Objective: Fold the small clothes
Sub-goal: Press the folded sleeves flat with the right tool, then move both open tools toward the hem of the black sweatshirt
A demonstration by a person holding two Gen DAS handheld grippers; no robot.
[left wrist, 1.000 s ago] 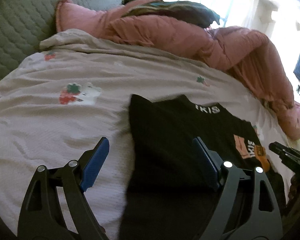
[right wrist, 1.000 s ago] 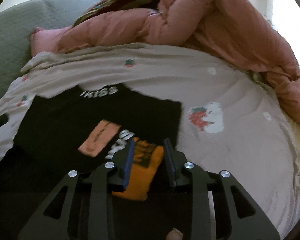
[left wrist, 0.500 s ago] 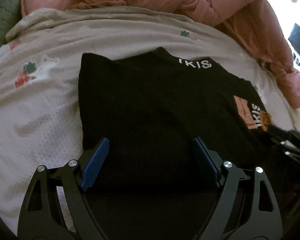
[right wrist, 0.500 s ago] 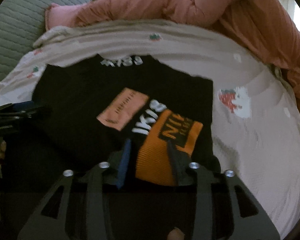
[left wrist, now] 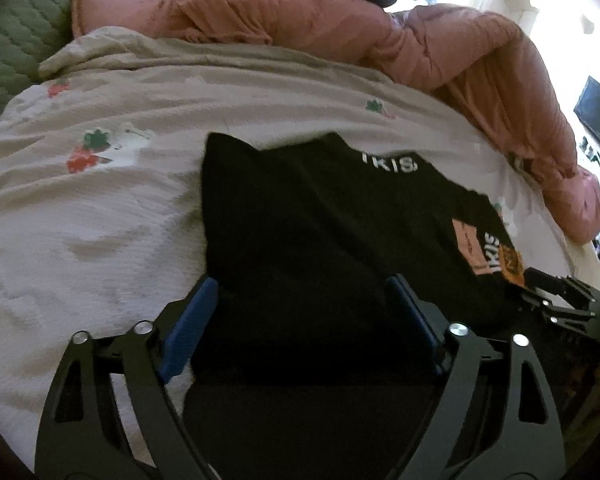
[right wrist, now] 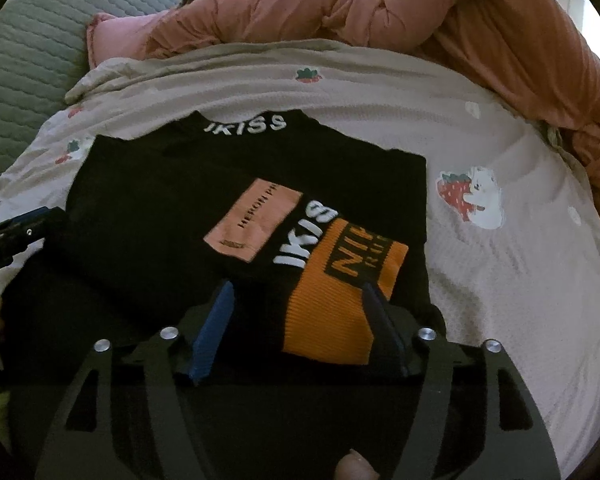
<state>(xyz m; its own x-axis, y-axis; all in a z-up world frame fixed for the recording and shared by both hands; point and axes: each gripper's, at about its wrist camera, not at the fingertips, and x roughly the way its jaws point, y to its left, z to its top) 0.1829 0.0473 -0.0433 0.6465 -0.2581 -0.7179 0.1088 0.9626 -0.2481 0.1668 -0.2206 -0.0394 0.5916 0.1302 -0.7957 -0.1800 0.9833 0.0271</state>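
Observation:
A black top (left wrist: 320,220) with white lettering at the collar lies folded on the bed. In the right wrist view it (right wrist: 148,200) shows a pink patch (right wrist: 252,220) and an orange cuff (right wrist: 332,300). My left gripper (left wrist: 303,286) hovers over the top's near left part, its jaws wide and opening, and the pads press nothing. My right gripper (right wrist: 298,290) straddles the orange cuff with opening jaws; the blue left pad stands clear of the cuff. Each gripper also shows in the other's view: the right gripper (left wrist: 556,300) and the left gripper (right wrist: 16,232).
The top rests on a pale sheet (left wrist: 100,220) printed with strawberries. A bunched pink duvet (left wrist: 380,32) runs along the far and right sides. A green quilted headboard (left wrist: 16,48) rises at the far left. A fingertip (right wrist: 352,468) shows at the bottom edge.
The right gripper's jaws have spread from a narrow hold around the orange cuff to well apart. The left gripper shifted right over the black top, then back a little towards its left edge.

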